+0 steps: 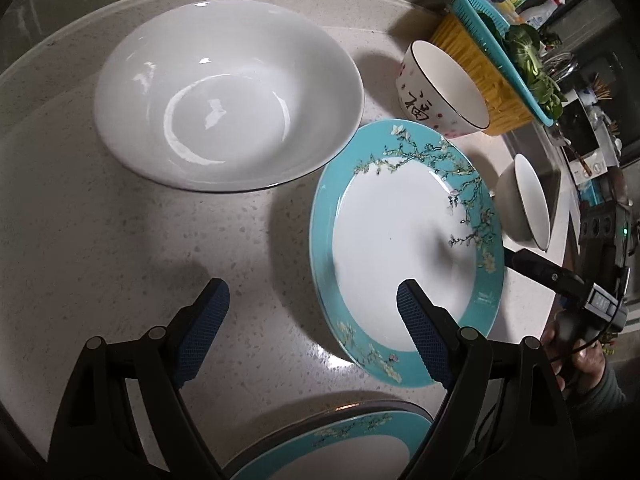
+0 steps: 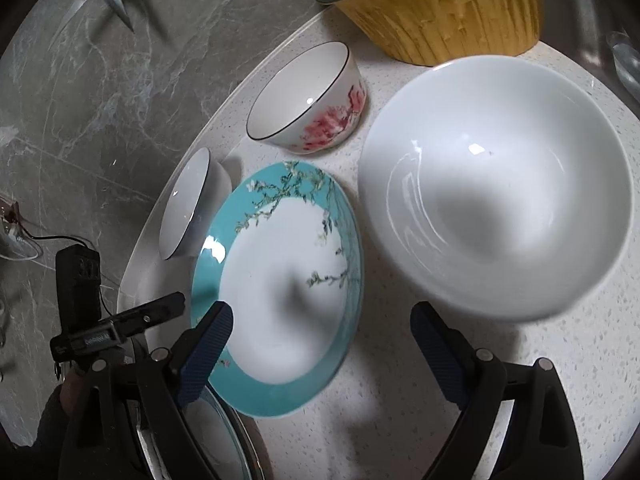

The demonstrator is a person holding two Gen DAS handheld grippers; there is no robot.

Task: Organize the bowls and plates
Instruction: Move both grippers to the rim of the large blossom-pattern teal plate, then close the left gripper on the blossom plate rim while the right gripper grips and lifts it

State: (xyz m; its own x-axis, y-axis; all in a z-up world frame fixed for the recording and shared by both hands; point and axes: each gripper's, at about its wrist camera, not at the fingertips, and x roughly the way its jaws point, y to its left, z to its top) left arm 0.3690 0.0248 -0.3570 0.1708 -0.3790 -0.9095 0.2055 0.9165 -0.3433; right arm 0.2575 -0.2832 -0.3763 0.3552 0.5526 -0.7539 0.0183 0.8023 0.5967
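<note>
A teal-rimmed plate with a branch pattern lies on the pale speckled counter. My left gripper hovers open above its near rim, one finger over the plate and the other over bare counter. A big white bowl stands beyond it on the left. In the right wrist view my right gripper is open wide above the same kind of plate, its left finger over the rim, with the big white bowl on the right. Neither gripper holds anything.
A small bowl with writing and a plain small bowl stand near the plate. The pink-flowered bowl and a small bowl sit near the counter's edge. A yellow and teal basket stands behind. A second teal plate lies below the left gripper.
</note>
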